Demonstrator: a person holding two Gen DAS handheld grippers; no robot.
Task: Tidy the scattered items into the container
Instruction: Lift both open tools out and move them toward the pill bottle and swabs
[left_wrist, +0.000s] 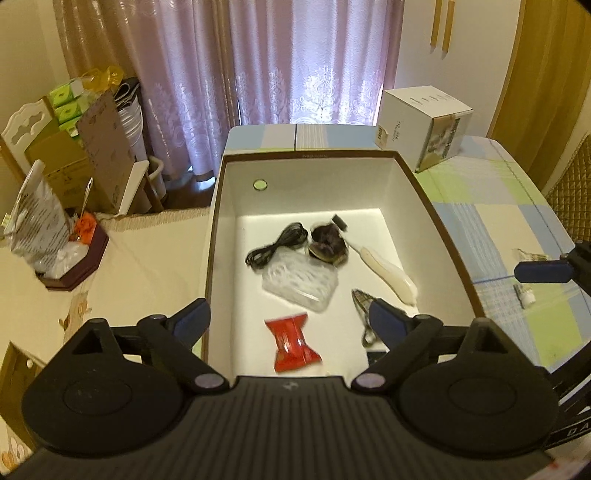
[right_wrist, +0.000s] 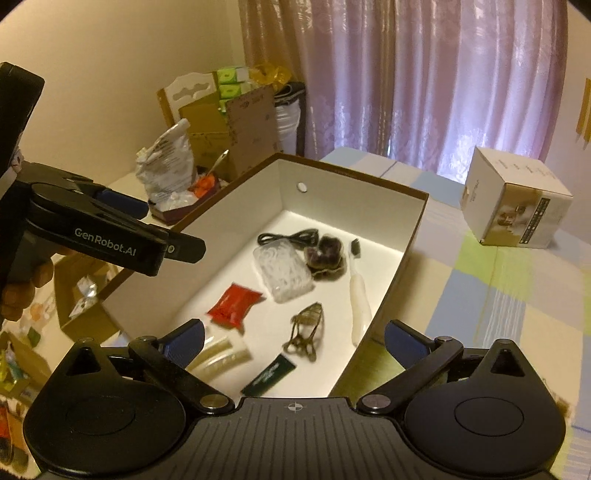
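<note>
Both tools hang empty with their jaws spread wide over the near end of the container (left_wrist: 436, 206), the left tool (left_wrist: 290, 321) above its near-left corner and the right tool (right_wrist: 293, 341) above its near-right rim. The drop appears to be done, so the step in hand is probably fetching the next stray. To do it well, each tool should lift clear of the container's wall before swinging out, so nothing inside gets dragged. Counted inside the container: one black cable (right_wrist: 286, 236), one clear plastic packet (right_wrist: 282, 273), one dark scrunchie (right_wrist: 325, 258), one white toothbrush (right_wrist: 358, 295), one red sachet (right_wrist: 234, 304), one metal clip (right_wrist: 306, 328), one green sachet (right_wrist: 269, 374) and one pale packet (right_wrist: 218, 360). Right of the container, two small items (left_wrist: 528, 275) appear to lie on the tabletop (left_wrist: 491, 229), near the right tool's finger.
</note>
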